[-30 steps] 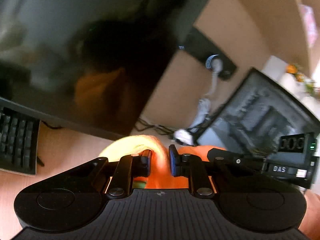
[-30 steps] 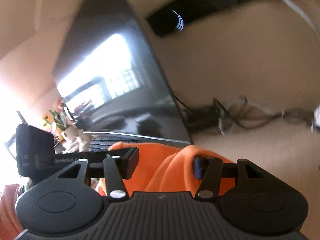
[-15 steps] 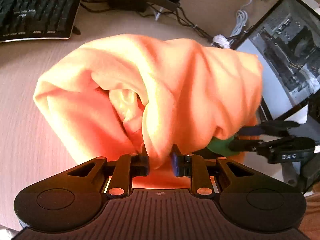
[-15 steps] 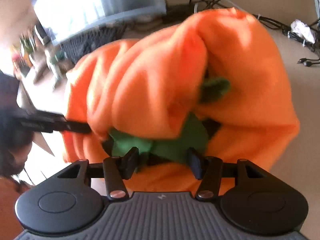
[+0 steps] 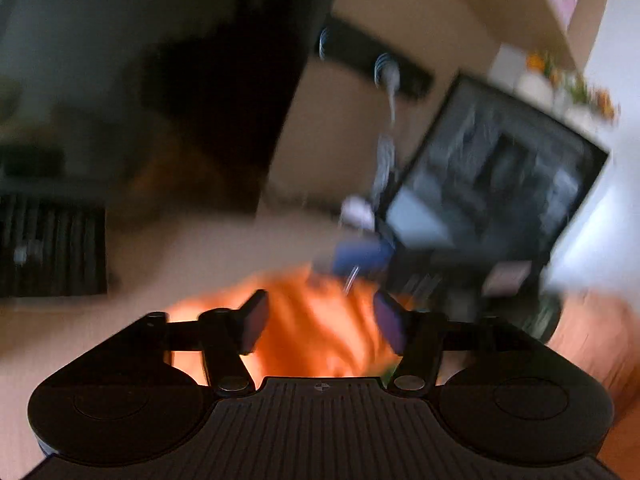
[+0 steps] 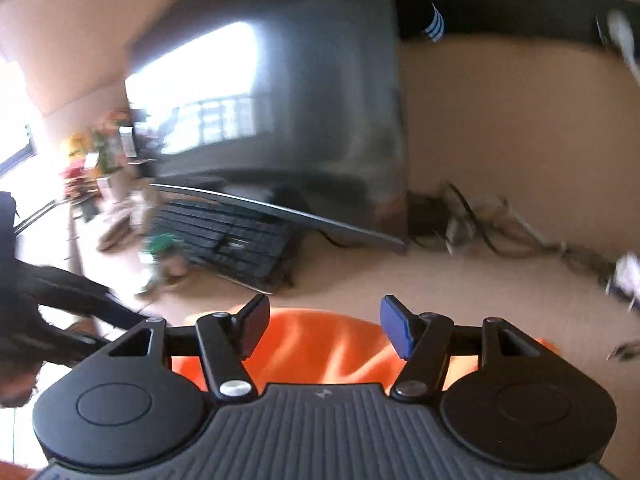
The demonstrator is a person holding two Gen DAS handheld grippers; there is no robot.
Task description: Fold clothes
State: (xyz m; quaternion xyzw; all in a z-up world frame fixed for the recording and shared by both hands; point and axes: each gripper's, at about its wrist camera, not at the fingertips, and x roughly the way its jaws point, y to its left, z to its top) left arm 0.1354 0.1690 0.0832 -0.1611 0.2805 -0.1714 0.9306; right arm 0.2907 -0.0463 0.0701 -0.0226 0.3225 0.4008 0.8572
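Below both tools, orange garment

orange garment, rumpled, on desk

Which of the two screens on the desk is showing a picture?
The smaller tilted screen at the right of the left wrist view: it shows a greyish image. The big curved monitor beside it is dark, only mirroring a window.

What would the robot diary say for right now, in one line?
step: letting go | left tongs: just opened, off orange garment | right tongs: just opened, garment below | garment: bunched on desk
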